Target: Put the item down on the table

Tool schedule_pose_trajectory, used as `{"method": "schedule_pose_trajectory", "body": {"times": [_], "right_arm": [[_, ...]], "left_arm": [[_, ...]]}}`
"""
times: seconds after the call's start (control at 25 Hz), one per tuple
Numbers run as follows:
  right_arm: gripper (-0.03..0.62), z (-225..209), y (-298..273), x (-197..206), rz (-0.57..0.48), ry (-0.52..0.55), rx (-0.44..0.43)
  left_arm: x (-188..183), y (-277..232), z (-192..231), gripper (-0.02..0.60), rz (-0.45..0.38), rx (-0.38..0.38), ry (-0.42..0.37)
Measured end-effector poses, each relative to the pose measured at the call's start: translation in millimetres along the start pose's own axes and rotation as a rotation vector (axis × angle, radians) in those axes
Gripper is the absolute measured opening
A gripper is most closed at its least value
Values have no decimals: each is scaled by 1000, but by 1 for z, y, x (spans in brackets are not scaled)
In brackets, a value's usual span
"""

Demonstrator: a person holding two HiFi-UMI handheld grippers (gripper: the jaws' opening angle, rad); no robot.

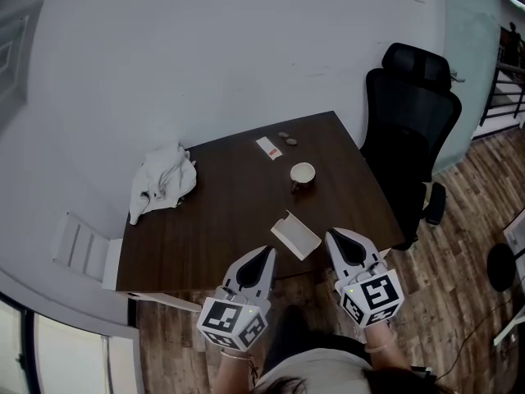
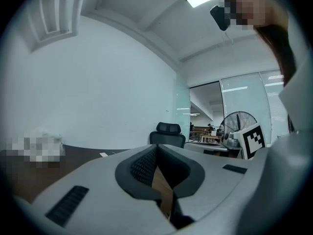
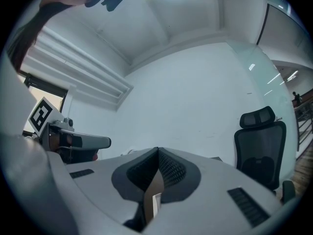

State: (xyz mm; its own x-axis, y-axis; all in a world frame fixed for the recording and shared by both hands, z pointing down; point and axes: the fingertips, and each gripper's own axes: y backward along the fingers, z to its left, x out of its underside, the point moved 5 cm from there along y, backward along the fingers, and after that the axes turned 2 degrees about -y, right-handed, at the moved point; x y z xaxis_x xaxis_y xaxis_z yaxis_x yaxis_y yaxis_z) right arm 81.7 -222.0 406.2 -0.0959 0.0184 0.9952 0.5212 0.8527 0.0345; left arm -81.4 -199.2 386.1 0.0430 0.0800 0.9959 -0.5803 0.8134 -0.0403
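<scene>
The item is a small, flat, white rectangle, something like a shallow tray or folded card, with one edge turned up at its far end. It lies on the dark wooden counter, at a slant to the counter's sides, close to the near edge and towards the right. It rests free between the tips of the left claw and the right claw, held by neither.
</scene>
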Motion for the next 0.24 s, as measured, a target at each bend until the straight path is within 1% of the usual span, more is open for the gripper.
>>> {"method": "schedule_pose_trajectory", "body": {"times": [0.24], "right_arm": [[6, -6, -5, 0, -10, -9, 9]], "left_arm": [[2, -9, 1, 18, 9, 9, 10]]}}
